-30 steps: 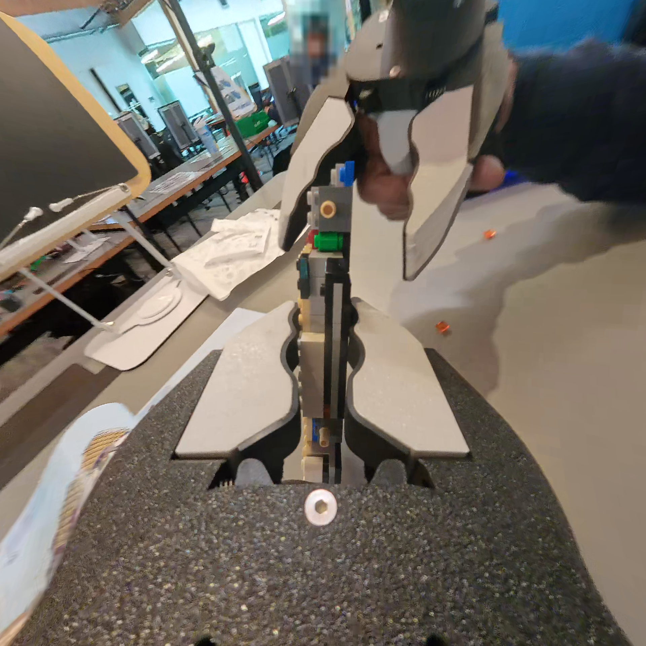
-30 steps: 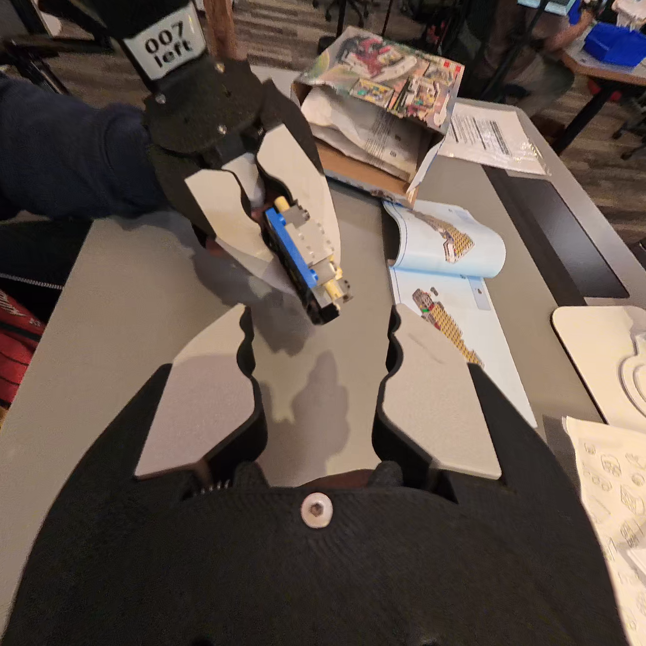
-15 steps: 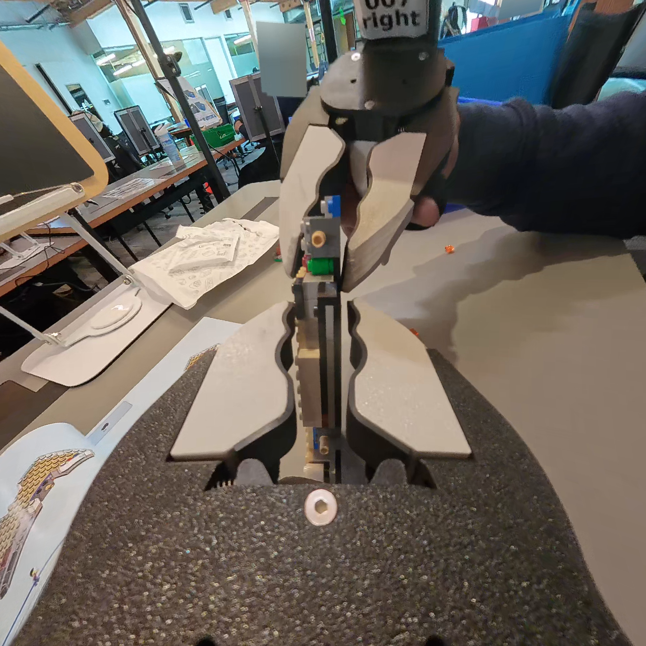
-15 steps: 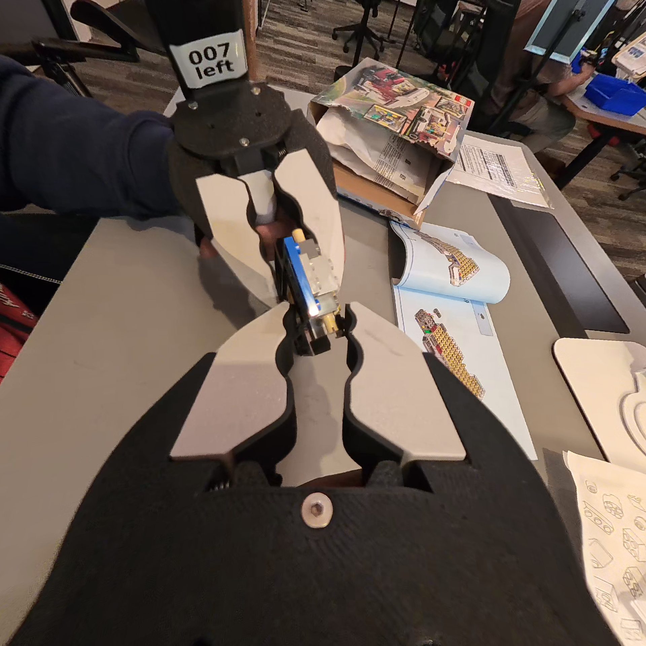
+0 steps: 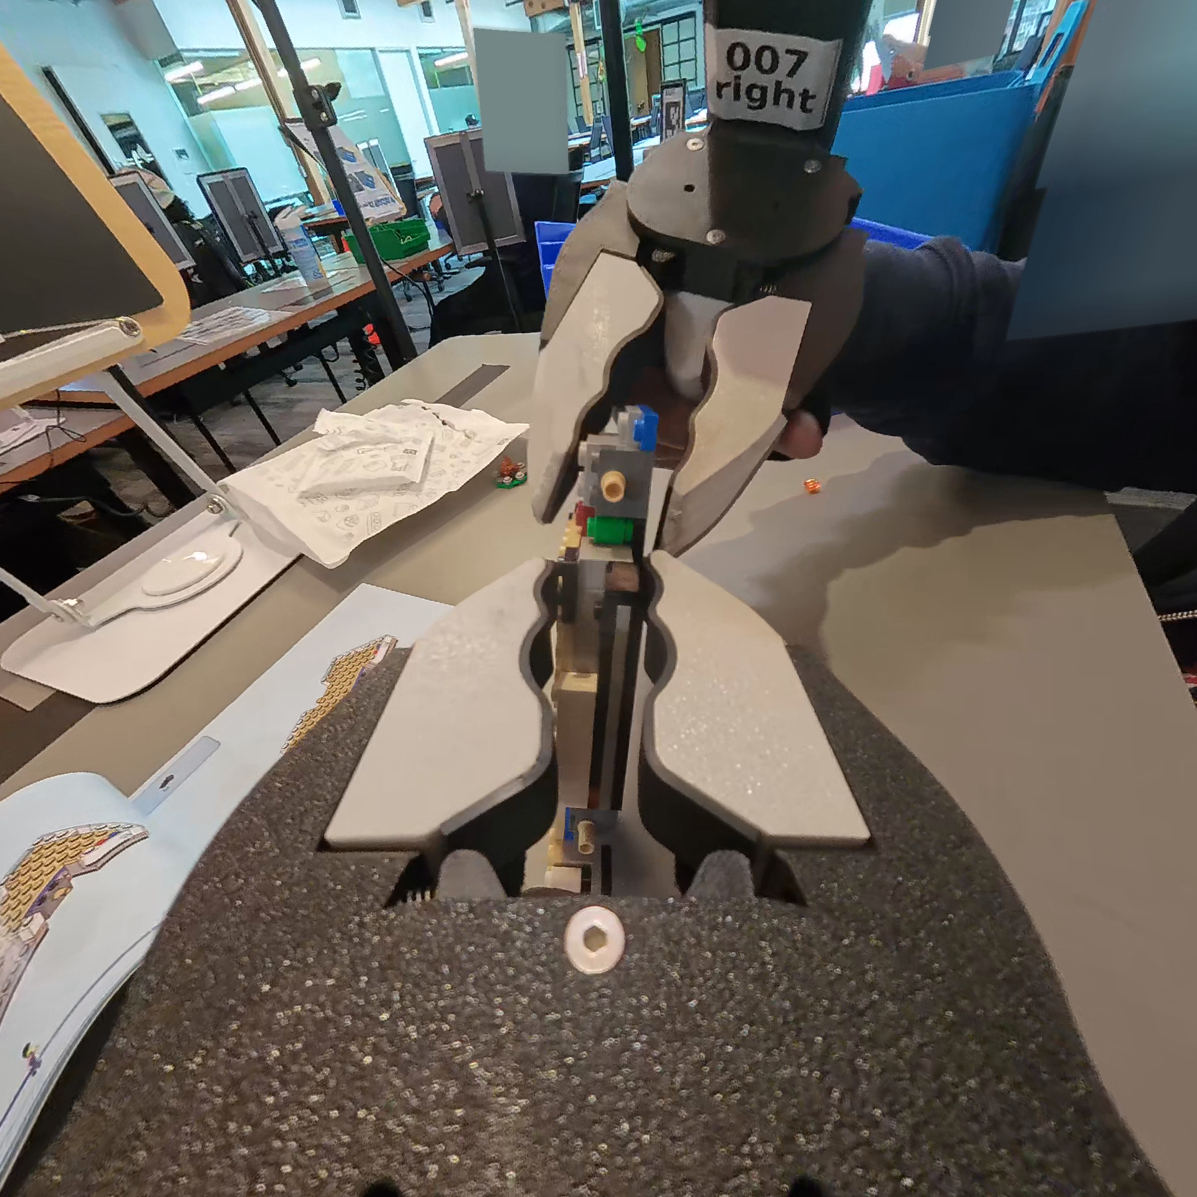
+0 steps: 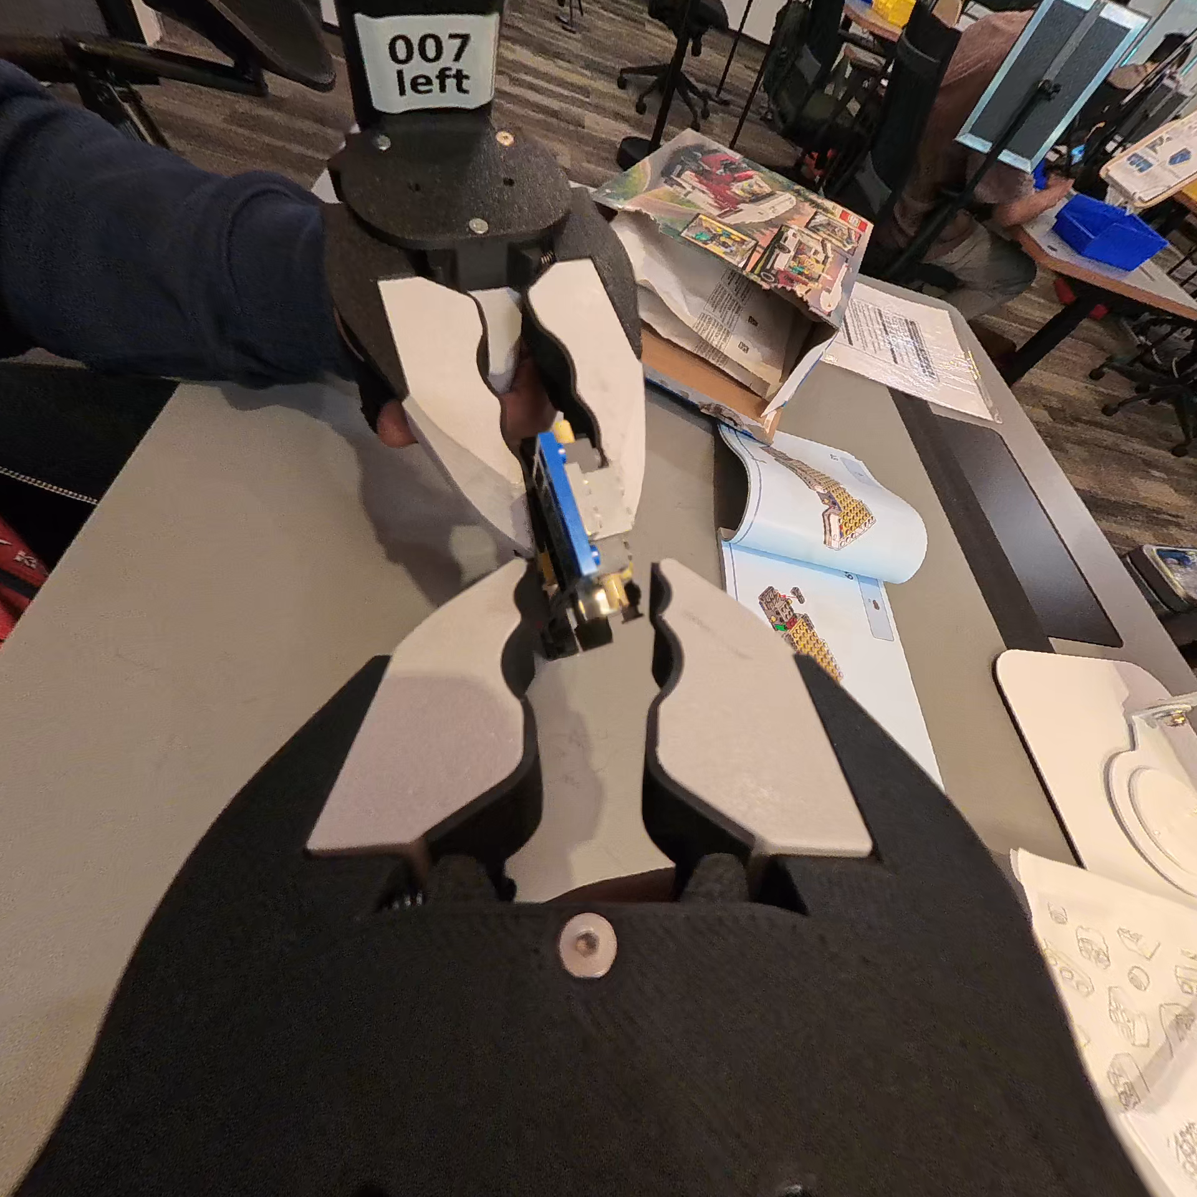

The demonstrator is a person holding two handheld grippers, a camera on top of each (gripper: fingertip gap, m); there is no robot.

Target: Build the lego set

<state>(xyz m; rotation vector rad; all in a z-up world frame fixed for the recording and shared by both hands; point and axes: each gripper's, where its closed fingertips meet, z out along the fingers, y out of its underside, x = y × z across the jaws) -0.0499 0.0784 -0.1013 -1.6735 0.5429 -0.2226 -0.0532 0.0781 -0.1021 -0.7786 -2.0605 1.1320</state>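
1. An open office with rows of workstations lies behind a grey desk [image 5: 971,648] in the left wrist view; the right wrist view looks down on the same desk [image 6: 194,615] and carpeted floor.
2. Only the left wrist view shows a crumpled white printed bag [image 5: 382,473], a small green-and-orange brick piece [image 5: 512,476] and a tiny orange stud [image 5: 811,484] on the desk.
3. Only the right wrist view shows a torn set box [image 6: 732,272] and a printed sheet [image 6: 907,350] beyond it. An open instruction booklet [image 6: 822,537] shows in both.
4. The left hand-held gripper [image 5: 596,576] pinches a long brick assembly [image 5: 592,712] lengthwise, both pads pressed on its sides; it is held in the air above the desk.
5. The right hand-held gripper [image 6: 586,583] faces it tip to tip. Its jaws are narrowed around the assembly's far end [image 6: 583,570]: the left pad touches, a slit shows at the right pad.
6. Each gripper is held by a hand in a dark sleeve [image 6: 162,272], reaching in from opposite sides.
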